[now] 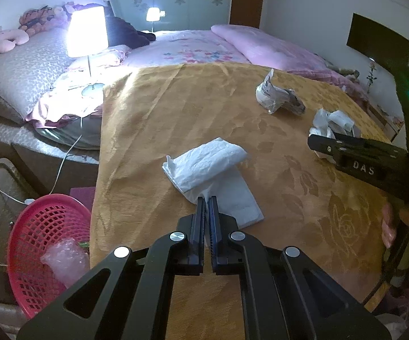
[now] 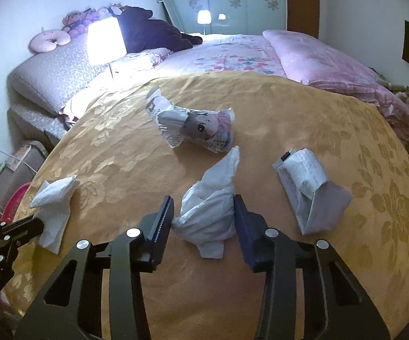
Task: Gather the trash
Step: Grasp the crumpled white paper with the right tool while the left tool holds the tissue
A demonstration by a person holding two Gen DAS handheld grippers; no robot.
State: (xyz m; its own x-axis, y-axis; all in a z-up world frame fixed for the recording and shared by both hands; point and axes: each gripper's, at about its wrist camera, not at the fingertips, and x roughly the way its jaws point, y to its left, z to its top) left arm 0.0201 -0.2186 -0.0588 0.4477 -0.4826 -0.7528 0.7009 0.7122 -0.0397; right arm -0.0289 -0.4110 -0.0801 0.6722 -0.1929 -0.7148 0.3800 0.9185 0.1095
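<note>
My left gripper (image 1: 207, 198) is shut on the near end of a white tissue (image 1: 204, 164) lying on the gold tablecloth (image 1: 153, 119); the same tissue shows in the right wrist view (image 2: 54, 198). My right gripper (image 2: 203, 206) is open, its jaws on either side of a crumpled white tissue (image 2: 208, 206), touching or nearly touching it. A crumpled printed wrapper (image 2: 193, 130) lies beyond it, also in the left wrist view (image 1: 278, 96). A folded grey-white packet (image 2: 309, 189) lies to the right.
A red mesh basket (image 1: 34, 226) with clear plastic inside stands on the floor left of the table. A bed with pink bedding (image 1: 204, 48) and a lit lamp (image 1: 86, 31) lies behind. Cables trail on the floor at left.
</note>
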